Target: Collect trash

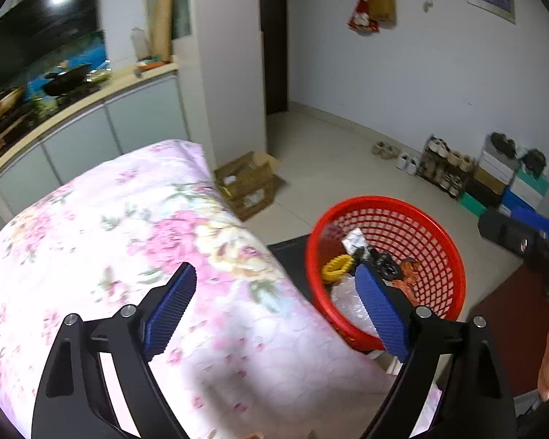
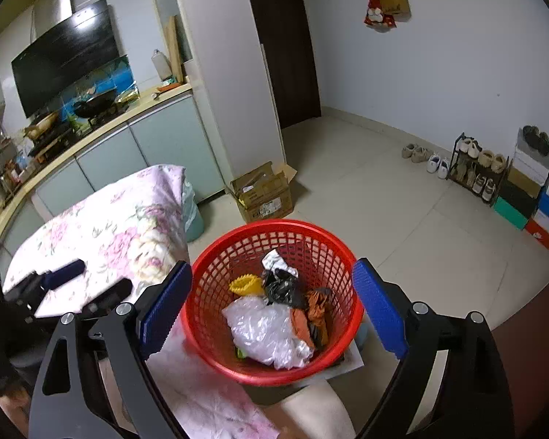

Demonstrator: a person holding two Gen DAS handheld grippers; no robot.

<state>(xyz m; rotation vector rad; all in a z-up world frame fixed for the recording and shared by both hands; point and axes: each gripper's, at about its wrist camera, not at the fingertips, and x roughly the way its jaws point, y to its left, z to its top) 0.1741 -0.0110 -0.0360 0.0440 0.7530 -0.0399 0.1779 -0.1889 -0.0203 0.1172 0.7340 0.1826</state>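
A red mesh basket (image 2: 274, 226) stands beside a pink floral cloth (image 2: 109, 226). It holds a crumpled clear plastic bag (image 2: 267, 329), a black bag (image 2: 282, 287), a yellow piece (image 2: 246, 285), an orange wrapper (image 2: 309, 314) and a scrap of silver foil (image 2: 274, 259). My right gripper (image 2: 271, 265) hangs open over the basket, with nothing between its blue pads. My left gripper (image 1: 274, 269) is open and empty above the floral cloth (image 1: 128, 237), with the basket (image 1: 384, 203) to its right. The left gripper's fingers (image 2: 67, 270) also show over the cloth in the right wrist view.
An open cardboard box (image 2: 263, 194) sits on the tiled floor behind the basket. A shoe rack (image 2: 475, 172) and stacked shoe boxes (image 2: 538, 201) line the right wall. A kitchen counter (image 2: 91, 135) with a wok runs along the left. A dark door (image 2: 285, 55) is at the back.
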